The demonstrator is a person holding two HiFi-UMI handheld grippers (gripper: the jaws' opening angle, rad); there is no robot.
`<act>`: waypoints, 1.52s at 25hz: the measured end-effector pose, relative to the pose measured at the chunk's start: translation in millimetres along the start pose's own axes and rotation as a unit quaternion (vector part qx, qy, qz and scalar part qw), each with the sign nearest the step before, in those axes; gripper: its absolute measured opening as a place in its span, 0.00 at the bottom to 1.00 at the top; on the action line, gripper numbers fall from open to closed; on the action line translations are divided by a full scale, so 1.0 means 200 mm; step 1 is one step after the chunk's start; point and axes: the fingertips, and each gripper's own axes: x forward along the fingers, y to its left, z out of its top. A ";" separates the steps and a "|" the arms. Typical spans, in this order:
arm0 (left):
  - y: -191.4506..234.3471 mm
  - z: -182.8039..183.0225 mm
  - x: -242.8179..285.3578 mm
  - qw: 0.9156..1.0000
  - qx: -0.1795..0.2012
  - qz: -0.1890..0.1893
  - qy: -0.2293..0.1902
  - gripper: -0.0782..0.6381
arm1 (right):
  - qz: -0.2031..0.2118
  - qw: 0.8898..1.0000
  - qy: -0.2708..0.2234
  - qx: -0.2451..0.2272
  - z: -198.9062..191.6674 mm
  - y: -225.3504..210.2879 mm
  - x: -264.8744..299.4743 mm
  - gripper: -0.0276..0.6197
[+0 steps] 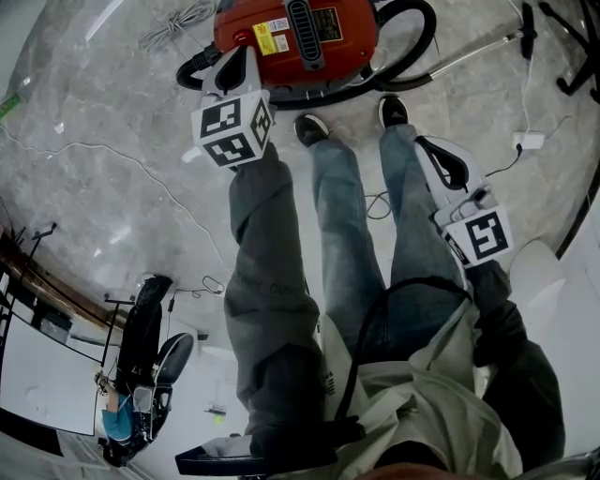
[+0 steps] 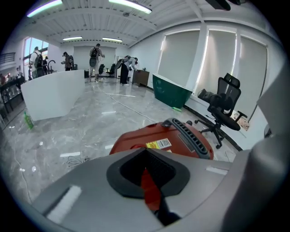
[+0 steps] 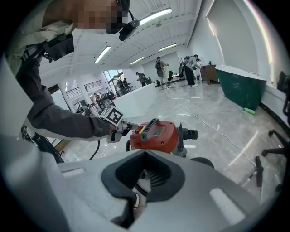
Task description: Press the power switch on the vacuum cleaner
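left gripper [image 1: 236,66]: jaws pressed together, tip at red canister vacuum cleaner [image 1: 309,37] | right gripper [image 1: 439,161]: jaws together, empty | switch unseen, press unconfirmed

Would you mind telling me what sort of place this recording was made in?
Probably a large open-plan office or lab space: polished stone floor, a wheeled office chair by blinded windows, and strip ceiling lights.

vacuum cleaner [image 1: 328,42]: red canister, upright on the grey marble floor
top: black ribbed handle [image 1: 302,28], yellow and white labels [image 1: 272,36]
hose [image 1: 429,37]: black, curled round the body
wand [image 1: 469,56]: metal, lying on the floor
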 end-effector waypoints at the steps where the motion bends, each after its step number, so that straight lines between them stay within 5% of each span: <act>1: 0.01 0.03 0.00 1.000 -0.004 0.003 -0.007 0.12 | 0.001 1.000 -0.005 -0.003 0.00 0.00 0.00 0.05; 21: 0.04 0.05 0.11 0.999 0.017 -0.013 0.043 0.12 | 0.012 1.000 -0.011 0.007 -0.01 0.01 0.04 0.05; 27: -0.01 0.02 0.02 1.000 -0.002 0.009 0.010 0.12 | 0.008 1.000 -0.010 0.014 -0.01 0.01 0.00 0.05; 38: -0.48 -0.10 -0.57 0.996 -0.034 0.043 -0.064 0.12 | 0.002 0.999 -0.024 0.024 -0.02 -0.03 -0.07 0.05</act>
